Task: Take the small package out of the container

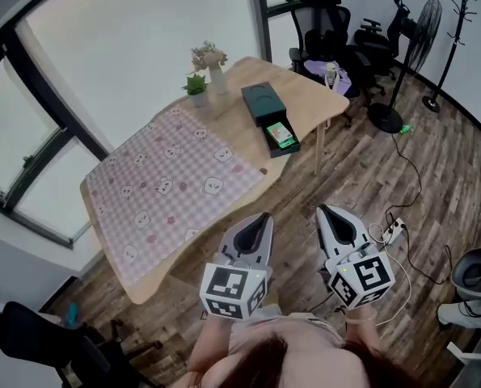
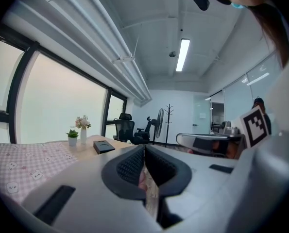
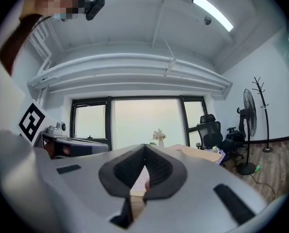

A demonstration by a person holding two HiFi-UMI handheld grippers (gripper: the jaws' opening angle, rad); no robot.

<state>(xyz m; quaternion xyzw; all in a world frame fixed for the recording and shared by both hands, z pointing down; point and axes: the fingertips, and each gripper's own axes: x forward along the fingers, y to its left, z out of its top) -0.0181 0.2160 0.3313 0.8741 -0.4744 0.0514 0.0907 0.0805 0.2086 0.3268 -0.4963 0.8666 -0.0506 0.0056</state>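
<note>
Green and flat, the small package (image 1: 280, 135) lies face up in the pulled-out lower part of the dark container (image 1: 261, 101). That sits at the far end of the wooden table (image 1: 313, 95), just past the edge of the pink checked cloth (image 1: 175, 176). A potted plant (image 1: 196, 86) and a vase of flowers (image 1: 213, 65) stand near the container on its window side. Nothing touches the package. My left gripper (image 1: 261, 216) and right gripper (image 1: 324, 210) both hang close to my body, off the near corner of the table, side by side and well apart from the container. Each one's own view shows the jaw tips pressed together with nothing between them, so both are closed and empty. I judge the step in hand is the approach, with the task barely begun. To do it well I'd come in along the table's right side and open the right jaws before reaching the container, not over it. I'd also tip that gripper nose-down, since the package lies flat and low between walls. Pinch across the short sides or catch one edge, and close gently, because a flat wrapper will likely slip or buckle. The left gripper can steady the container body so it doesn't slide on the bare wood. Lift straight up clear of the walls before pulling away.
</note>
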